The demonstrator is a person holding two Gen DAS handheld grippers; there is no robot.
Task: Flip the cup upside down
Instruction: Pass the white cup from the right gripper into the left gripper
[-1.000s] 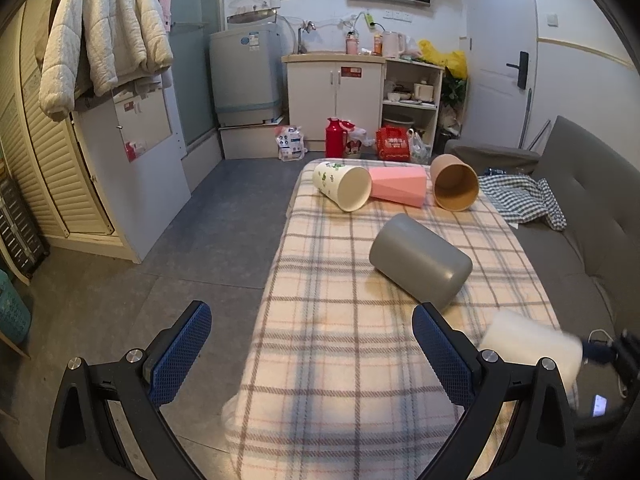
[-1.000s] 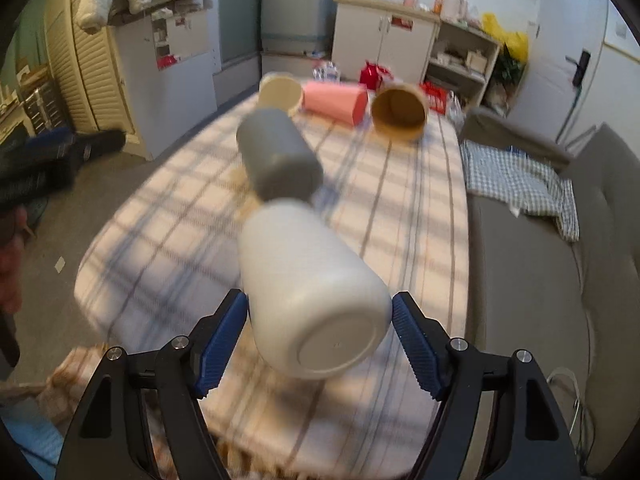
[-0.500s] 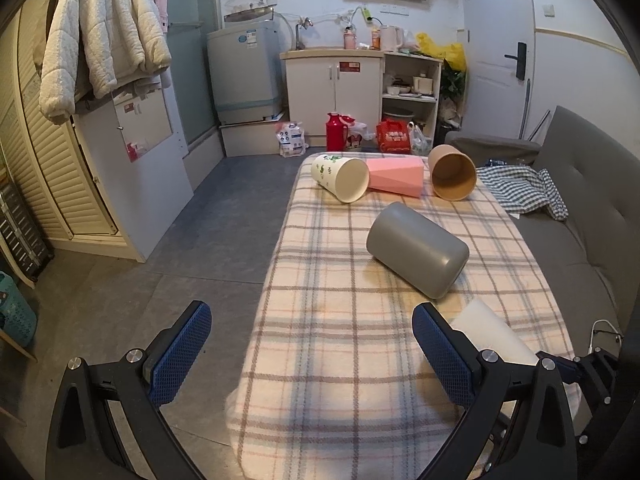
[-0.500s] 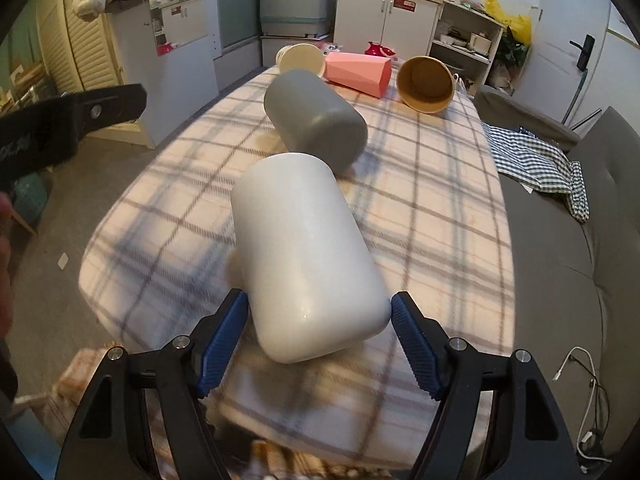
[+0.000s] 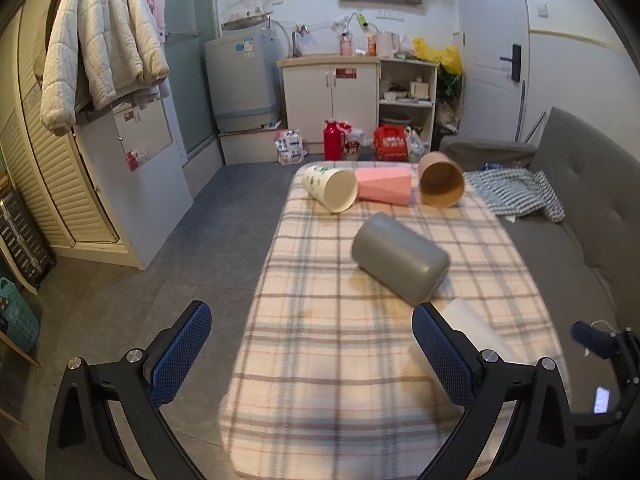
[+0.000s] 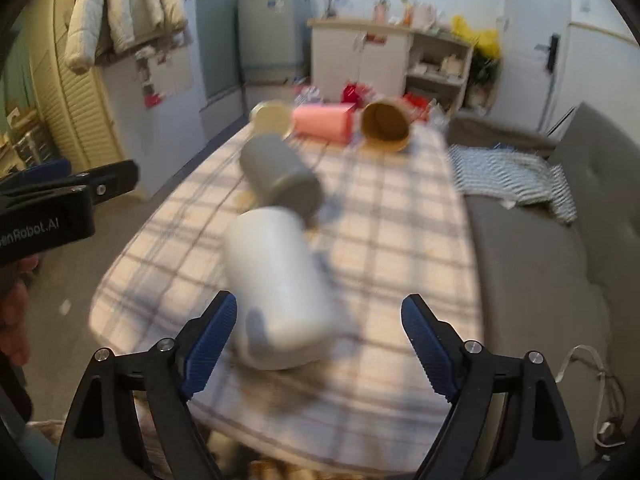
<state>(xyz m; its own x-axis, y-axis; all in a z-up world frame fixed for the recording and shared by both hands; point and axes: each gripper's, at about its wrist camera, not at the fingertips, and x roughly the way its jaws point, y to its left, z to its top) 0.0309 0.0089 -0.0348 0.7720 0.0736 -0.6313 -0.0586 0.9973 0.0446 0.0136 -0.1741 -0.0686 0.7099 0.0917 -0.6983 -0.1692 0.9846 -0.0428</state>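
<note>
White cup (image 5: 474,330) shows in the left wrist view only as a pale sliver near the tabletop's (image 5: 320,344) near right corner, behind the right finger of the left gripper (image 5: 308,354), which is spread wide with nothing between its jaws. In the right wrist view the white cup (image 6: 280,288) lies on its side, not yet inverted; the flip looks wholly undone. The right gripper (image 6: 318,346) is spread wide, its left fingertip seemingly beside the cup, though blur hides contact.

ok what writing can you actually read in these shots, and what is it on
"enRobot.AI": on the left claw's black body, first letters cut off by the frame edge.
Red label on the cabinet door: too small to read.
Stickers on the washing machine: too small to read.
Cups: no readable text.
</note>
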